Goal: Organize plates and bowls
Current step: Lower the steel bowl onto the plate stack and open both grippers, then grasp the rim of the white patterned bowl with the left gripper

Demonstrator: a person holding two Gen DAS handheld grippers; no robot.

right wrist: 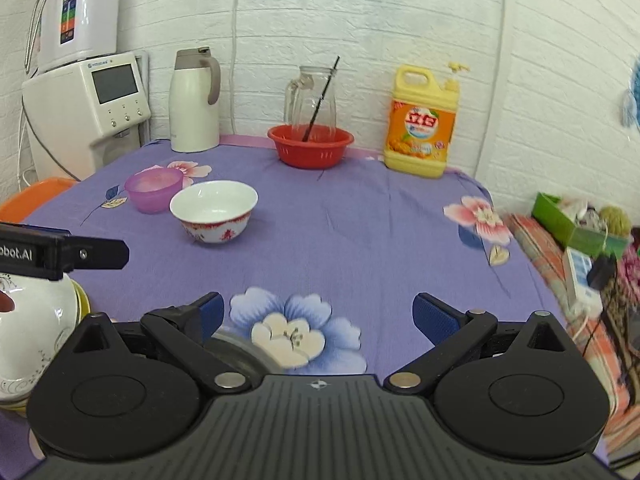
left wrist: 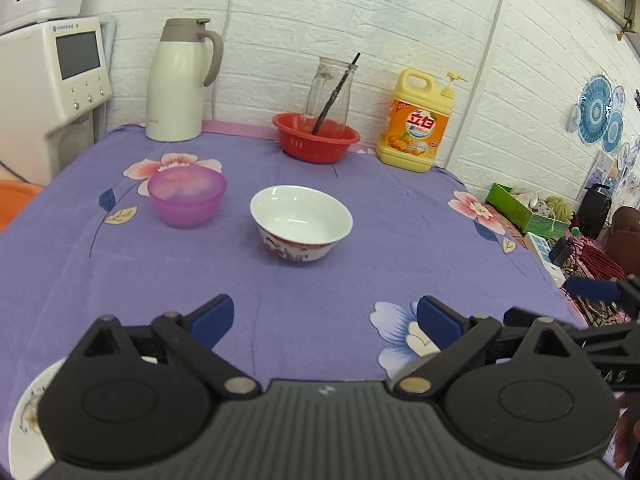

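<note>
Both grippers hover open over a purple flowered tablecloth, with two bowls out ahead of us.

From the left we see a white water dispenser against the white brick wall, a white jug, then a pink bowl just beside a white bowl near the middle of the cloth. Behind them a red basket holds a glass pitcher, with a yellow soap bottle to its right and a green box off the table edge. Our left gripper has its fingers spread wide and empty; our right gripper likewise. A stack of white dishes sits at the near left corner.
</note>
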